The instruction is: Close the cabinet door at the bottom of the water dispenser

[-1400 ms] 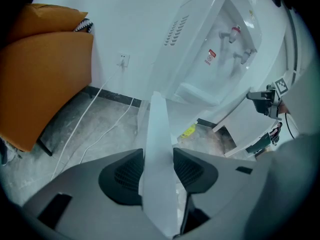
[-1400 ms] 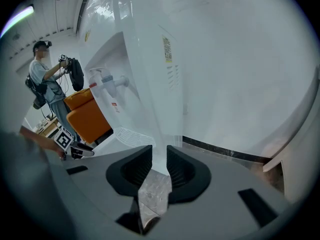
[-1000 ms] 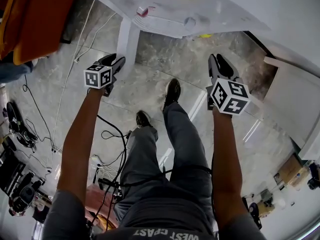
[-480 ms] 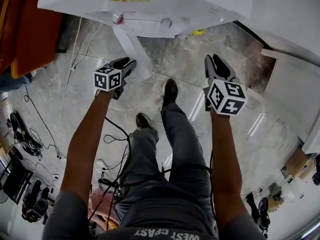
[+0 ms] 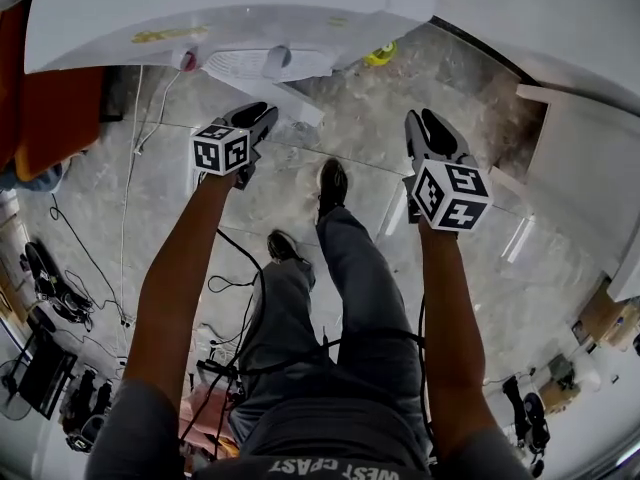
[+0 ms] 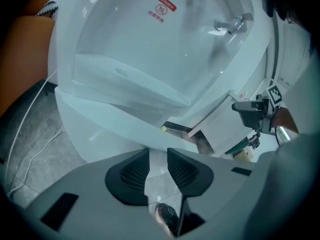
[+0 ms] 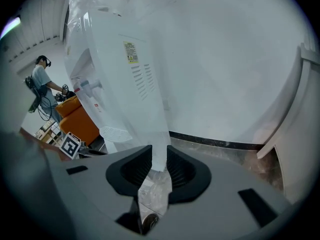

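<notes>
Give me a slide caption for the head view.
Person faces white plastic water dispenser, left gripper closing on nothing, right gripper empty, above grey marble floor.

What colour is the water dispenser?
The water dispenser is white; the right gripper view shows it best.

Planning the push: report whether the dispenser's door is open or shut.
Open. The door stands angled out from the dispenser, a dark gap showing behind it.

The head view's upper edge cuts off the water dispenser (image 5: 230, 18), whose front hides most of the cabinet door (image 5: 290, 103). Print on its red label (image 6: 162, 8) and yellow label (image 7: 130, 52) is too small to read.
</notes>
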`<action>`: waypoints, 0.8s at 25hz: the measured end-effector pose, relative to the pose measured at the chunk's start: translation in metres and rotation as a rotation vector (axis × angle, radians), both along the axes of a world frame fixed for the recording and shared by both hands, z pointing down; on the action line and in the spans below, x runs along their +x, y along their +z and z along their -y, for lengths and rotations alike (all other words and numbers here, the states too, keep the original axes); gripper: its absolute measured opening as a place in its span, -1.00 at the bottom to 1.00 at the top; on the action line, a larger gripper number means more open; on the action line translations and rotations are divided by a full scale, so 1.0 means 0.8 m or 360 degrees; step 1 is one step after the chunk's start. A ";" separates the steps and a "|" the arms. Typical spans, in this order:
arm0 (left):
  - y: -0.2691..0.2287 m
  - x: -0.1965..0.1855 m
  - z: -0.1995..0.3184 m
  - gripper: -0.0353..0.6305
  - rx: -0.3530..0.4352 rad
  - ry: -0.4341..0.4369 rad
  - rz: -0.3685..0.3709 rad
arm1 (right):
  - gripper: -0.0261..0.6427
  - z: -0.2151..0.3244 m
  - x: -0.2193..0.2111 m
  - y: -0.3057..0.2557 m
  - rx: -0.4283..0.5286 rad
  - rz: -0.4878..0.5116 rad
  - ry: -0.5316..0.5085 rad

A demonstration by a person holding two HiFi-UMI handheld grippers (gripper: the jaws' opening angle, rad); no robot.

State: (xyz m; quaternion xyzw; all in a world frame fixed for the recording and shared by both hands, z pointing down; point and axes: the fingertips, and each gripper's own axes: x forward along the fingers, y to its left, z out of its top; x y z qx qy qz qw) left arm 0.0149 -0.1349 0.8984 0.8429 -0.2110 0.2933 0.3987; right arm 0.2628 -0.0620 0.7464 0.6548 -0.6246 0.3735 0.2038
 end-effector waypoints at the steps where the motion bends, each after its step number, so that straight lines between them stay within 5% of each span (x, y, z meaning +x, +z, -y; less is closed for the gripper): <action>1: 0.001 0.006 0.005 -0.53 0.0026 0.0009 0.0013 | -0.59 0.000 0.003 0.000 0.0002 0.0002 0.0002; 5: 0.004 0.026 0.027 -0.72 0.0101 0.0012 0.0053 | -0.59 0.001 0.011 -0.001 0.0009 0.0002 0.0000; 20: 0.007 0.054 0.076 -0.73 0.0178 -0.0028 0.0089 | -0.59 0.007 0.022 -0.002 0.0021 0.0008 0.0026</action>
